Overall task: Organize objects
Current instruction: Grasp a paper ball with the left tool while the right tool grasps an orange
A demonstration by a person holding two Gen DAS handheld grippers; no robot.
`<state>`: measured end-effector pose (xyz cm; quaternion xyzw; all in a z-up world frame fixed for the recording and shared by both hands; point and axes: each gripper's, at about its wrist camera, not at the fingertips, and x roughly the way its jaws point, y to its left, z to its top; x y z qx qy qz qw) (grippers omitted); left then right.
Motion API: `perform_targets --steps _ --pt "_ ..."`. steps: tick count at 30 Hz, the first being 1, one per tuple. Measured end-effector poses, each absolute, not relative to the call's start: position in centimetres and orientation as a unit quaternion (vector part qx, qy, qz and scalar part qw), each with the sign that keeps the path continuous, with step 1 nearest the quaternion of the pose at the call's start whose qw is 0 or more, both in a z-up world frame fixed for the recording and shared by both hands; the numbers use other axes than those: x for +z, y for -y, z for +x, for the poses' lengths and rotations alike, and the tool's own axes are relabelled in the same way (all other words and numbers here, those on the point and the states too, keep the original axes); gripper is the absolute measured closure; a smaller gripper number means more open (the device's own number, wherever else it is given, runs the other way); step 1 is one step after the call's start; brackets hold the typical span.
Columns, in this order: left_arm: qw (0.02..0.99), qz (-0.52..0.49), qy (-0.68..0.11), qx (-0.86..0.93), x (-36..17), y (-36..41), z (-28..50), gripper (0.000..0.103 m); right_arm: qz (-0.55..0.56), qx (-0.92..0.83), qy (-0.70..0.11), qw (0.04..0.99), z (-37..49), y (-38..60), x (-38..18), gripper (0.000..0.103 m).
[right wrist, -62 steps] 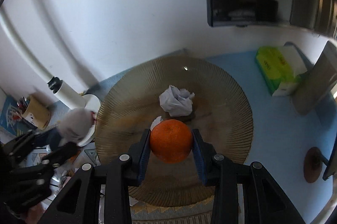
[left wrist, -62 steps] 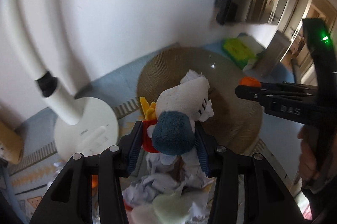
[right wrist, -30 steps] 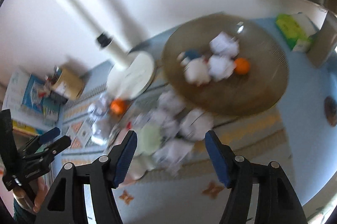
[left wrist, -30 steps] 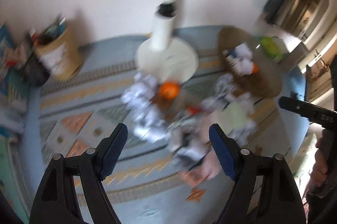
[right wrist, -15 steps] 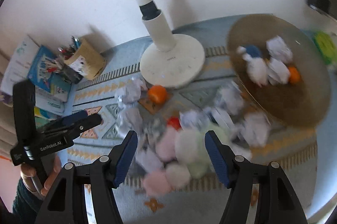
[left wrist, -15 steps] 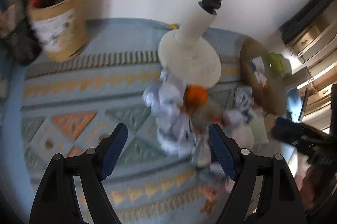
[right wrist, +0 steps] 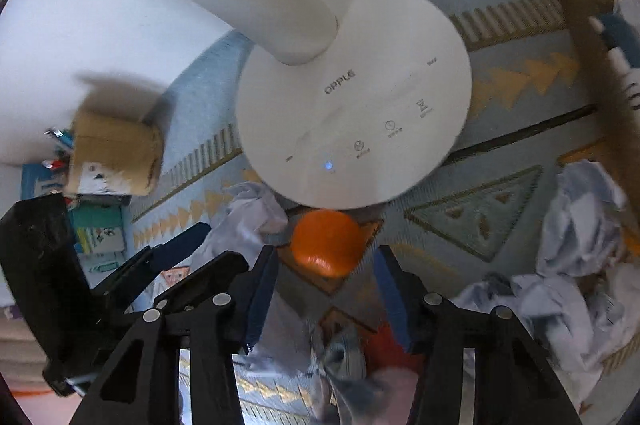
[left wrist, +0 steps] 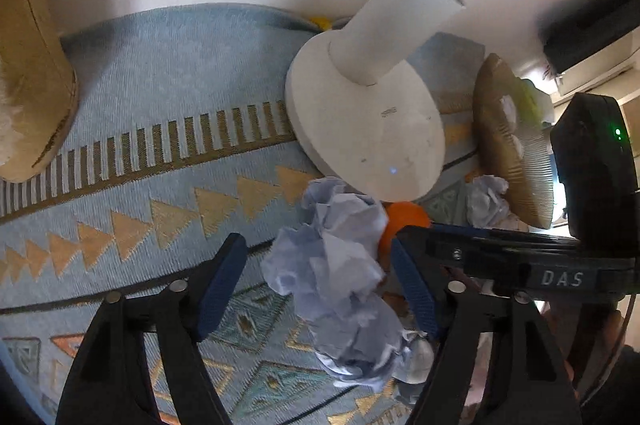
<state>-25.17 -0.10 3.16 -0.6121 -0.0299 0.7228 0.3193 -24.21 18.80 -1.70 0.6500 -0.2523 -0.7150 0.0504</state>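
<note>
Hovering over the woven patterned rug (left wrist: 132, 73), both grippers are spread wide, gripping nothing. Left gripper (left wrist: 320, 281) straddles a crumpled paper wad (left wrist: 332, 257). Right gripper (right wrist: 326, 289) frames a smooth round orange (right wrist: 326, 243), sitting on the rug against the lamp's flat white disc base (right wrist: 360, 93).

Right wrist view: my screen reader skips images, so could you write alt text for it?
The open right gripper frames an orange lying on a patterned rug beside a white lamp base. Crumpled paper lies to the right, and the left gripper reaches in.
</note>
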Motion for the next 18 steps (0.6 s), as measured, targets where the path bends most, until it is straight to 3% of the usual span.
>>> perform_targets --steps 3,7,11,15,18 --pt "0.325 -0.621 0.036 0.712 2.5 -0.2 -25.3 0.043 0.654 -0.712 0.25 0.05 -24.7 -18.3 -2.5 0.063" --pt "0.331 -0.622 0.051 0.708 2.2 -0.3 -25.4 0.049 0.646 -0.717 0.257 0.052 -24.7 -18.5 -2.8 0.065" --pt "0.335 -0.618 0.033 0.71 2.5 -1.4 -24.9 0.066 0.627 -0.733 0.26 0.053 -23.8 -19.6 -1.5 0.065" --pt "0.317 -0.597 -0.014 0.737 3.6 -2.7 -23.7 0.072 0.604 -0.752 0.261 0.044 -22.2 -21.4 1.0 0.065" --pt "0.314 -0.58 0.0 0.752 5.3 -2.0 -23.0 0.073 0.585 -0.764 0.27 0.043 -20.4 -22.9 3.2 0.065"
